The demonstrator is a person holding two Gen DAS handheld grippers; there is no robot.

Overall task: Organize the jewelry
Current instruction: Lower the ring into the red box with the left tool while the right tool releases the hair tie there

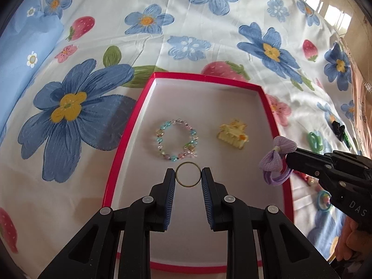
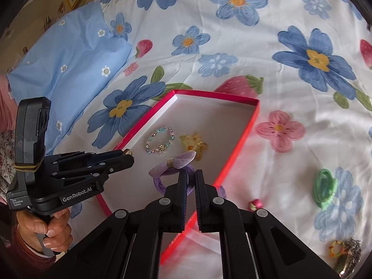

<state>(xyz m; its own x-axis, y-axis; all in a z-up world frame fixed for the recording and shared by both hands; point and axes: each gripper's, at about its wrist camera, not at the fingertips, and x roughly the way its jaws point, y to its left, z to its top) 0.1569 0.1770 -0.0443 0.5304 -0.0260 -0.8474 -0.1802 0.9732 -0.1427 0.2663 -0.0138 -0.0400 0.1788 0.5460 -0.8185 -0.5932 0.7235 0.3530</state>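
A red-rimmed box (image 1: 204, 75) (image 2: 216, 94) with a white floor lies on the flowered bedsheet. In it are a pastel bead bracelet (image 1: 160, 134) (image 2: 151, 139) and a yellow claw clip (image 1: 232, 134) (image 2: 194, 144). Over the box's near part, my left gripper (image 1: 188, 177) (image 2: 127, 154) is shut on a thin gold ring (image 1: 188, 162), pinched edge to edge between the pads. At the box's right rim, my right gripper (image 2: 191, 174) (image 1: 289, 157) is shut on the band of a purple bow hair tie (image 2: 173, 161) (image 1: 277, 150), and the bow hangs ahead of the fingers.
Loose on the sheet right of the box lie a green hair tie (image 2: 324, 187) (image 1: 313, 140), a black clip (image 1: 339, 129), a small pink piece (image 2: 254, 204) and more trinkets (image 2: 346, 253). A blue pillow (image 2: 69, 69) sits far left. A person's hand (image 2: 51, 230) grips the left handle.
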